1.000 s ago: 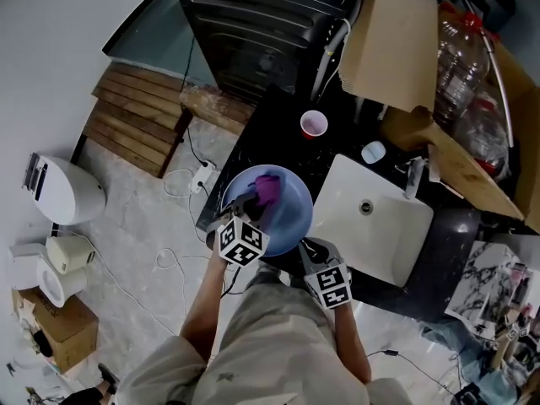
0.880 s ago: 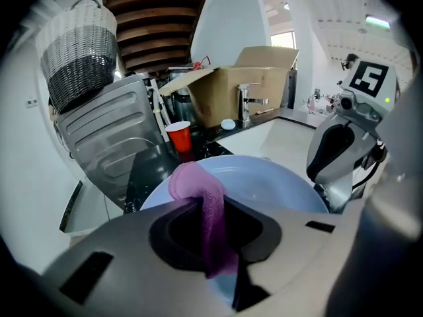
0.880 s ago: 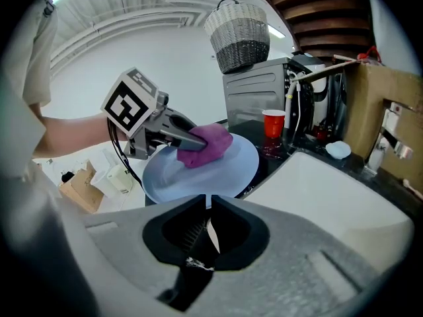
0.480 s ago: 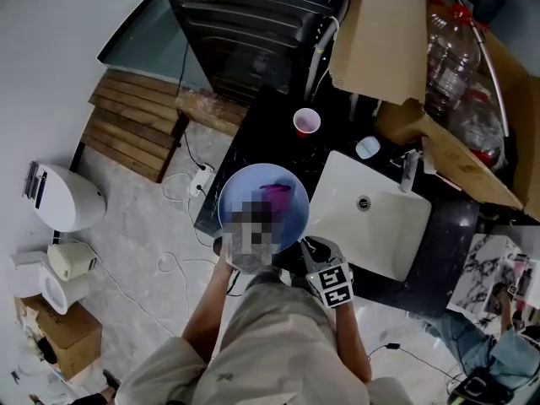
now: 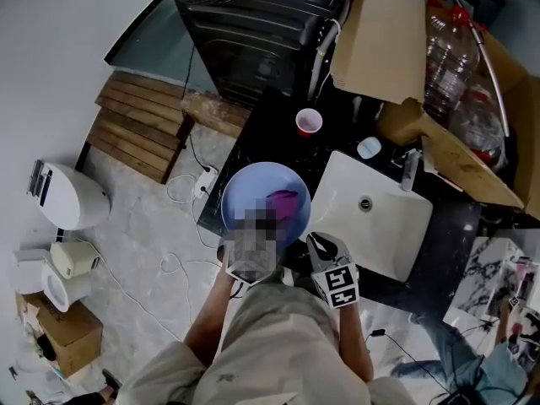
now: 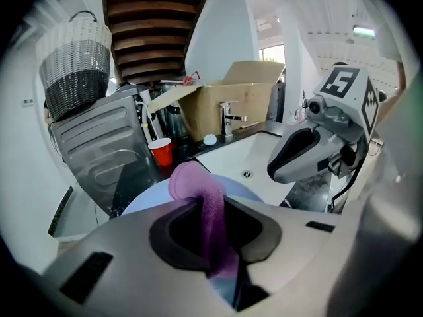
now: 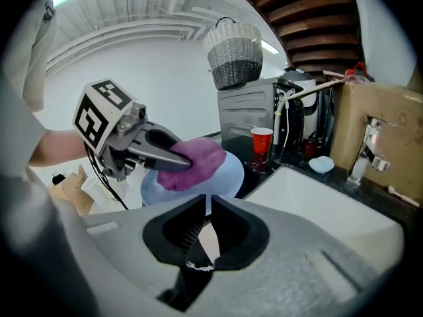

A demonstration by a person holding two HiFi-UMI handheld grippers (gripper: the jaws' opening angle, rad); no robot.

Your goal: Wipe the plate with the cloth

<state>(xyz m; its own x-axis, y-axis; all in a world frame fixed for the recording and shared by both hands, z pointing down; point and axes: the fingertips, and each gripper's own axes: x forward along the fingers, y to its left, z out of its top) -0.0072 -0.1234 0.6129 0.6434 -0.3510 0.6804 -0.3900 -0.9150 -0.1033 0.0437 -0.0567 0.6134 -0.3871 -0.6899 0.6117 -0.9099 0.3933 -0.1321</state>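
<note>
Left gripper view: the left hand-held gripper (image 6: 213,223) has its jaws closed on a purple cloth (image 6: 198,185), which bulges out in front of the tips. The cloth rests against a pale blue plate (image 6: 149,197) just beyond. To the right, the right hand-held gripper (image 6: 291,164) reaches in towards the plate, its marker cube on top. Further back are a red cup (image 6: 160,152) on a dark desk (image 6: 188,149), a white sink (image 6: 231,157) with a tap (image 6: 227,116), an open cardboard box (image 6: 228,101) and a woven basket (image 6: 76,65) on top of a dark appliance.

Right gripper view: the right hand-held gripper (image 7: 206,226) has its jaws drawn narrow, clamped on the near rim of the plate (image 7: 225,174). The plate rises tilted in front of it. The left hand-held gripper (image 7: 173,162) comes in from the left and presses the cloth (image 7: 195,160) onto the plate's face. The red cup (image 7: 262,140) and the sink (image 7: 310,190) lie beyond to the right.

Head view: looking down, the plate (image 5: 249,197) is at the near left corner of the desk (image 5: 278,108), just left of the sink (image 5: 337,201). The cloth (image 5: 283,201) sits on the right half of the plate. A blurred patch covers the left hand-held gripper at the plate's near edge. The right hand-held gripper (image 5: 314,245) meets the plate's near right rim. The red cup (image 5: 310,121) stands further back on the desk, apart from the plate. A wooden pallet (image 5: 139,129) lies on the floor to the left.
</note>
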